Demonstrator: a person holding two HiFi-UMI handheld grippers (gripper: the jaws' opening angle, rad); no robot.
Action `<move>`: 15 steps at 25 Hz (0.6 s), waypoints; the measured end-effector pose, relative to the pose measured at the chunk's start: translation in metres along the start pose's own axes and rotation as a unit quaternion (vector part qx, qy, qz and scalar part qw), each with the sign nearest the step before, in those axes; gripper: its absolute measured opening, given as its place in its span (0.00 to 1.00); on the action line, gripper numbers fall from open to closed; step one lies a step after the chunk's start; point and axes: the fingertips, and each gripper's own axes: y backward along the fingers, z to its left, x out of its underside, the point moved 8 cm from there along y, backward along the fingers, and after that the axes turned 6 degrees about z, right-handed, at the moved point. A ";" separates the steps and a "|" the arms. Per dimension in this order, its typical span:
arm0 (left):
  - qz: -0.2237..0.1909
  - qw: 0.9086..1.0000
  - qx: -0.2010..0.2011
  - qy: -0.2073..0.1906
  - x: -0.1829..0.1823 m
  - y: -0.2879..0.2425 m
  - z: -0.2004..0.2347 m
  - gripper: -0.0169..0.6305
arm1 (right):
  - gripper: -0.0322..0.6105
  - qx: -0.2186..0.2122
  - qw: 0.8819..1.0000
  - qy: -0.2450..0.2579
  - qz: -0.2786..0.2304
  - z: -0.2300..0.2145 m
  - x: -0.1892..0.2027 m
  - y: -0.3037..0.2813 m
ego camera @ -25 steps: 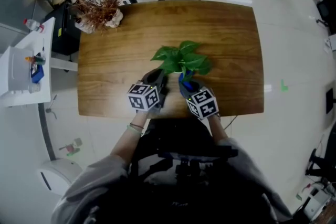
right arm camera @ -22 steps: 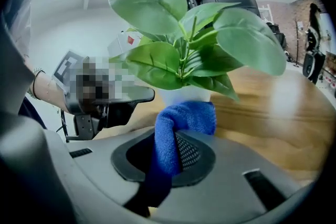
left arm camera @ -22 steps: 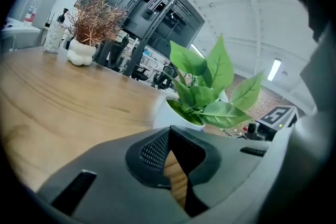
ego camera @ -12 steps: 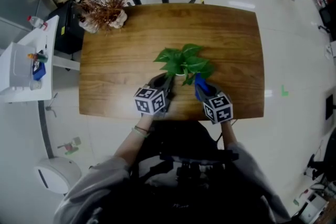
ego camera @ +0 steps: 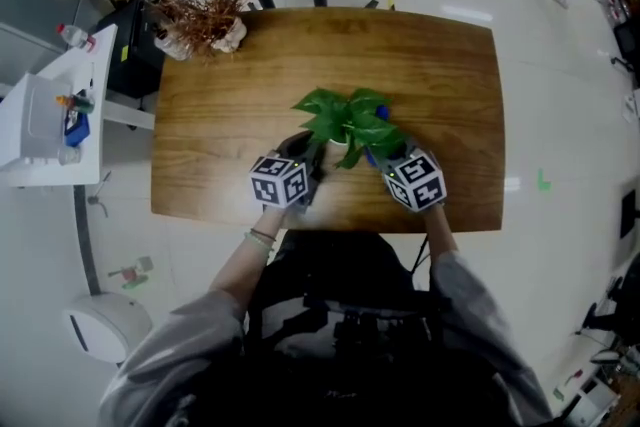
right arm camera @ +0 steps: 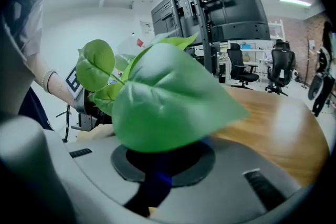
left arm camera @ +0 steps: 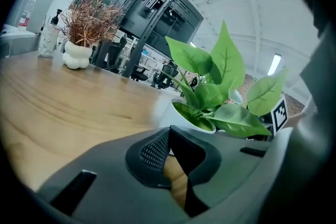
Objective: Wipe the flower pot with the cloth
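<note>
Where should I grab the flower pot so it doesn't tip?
I'd grip the flower pot by its white wall, coming in level from the side. The leaves spread over the top and block it; the wall beneath them is bare.

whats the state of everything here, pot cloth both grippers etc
pot: upright on the table
cloth: pinched in the right gripper, mostly hidden under leaves
left gripper: jaws together, nothing between them, just short of the pot
right gripper: closed on the cloth
vase: upright at the table's far left corner
</note>
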 end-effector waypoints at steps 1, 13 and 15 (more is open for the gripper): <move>0.000 1.000 -0.002 -0.001 -0.002 -0.001 0.003 0.04 | 0.14 -0.002 1.000 0.006 0.004 0.004 -0.001 -0.003; 0.007 0.999 0.024 -0.035 -0.033 -0.018 0.037 0.04 | 0.14 -0.027 0.999 -0.008 0.039 0.051 0.015 -0.031; -0.002 0.999 0.013 -0.029 -0.034 -0.016 0.039 0.04 | 0.14 -0.022 0.999 -0.021 0.041 0.053 0.017 -0.033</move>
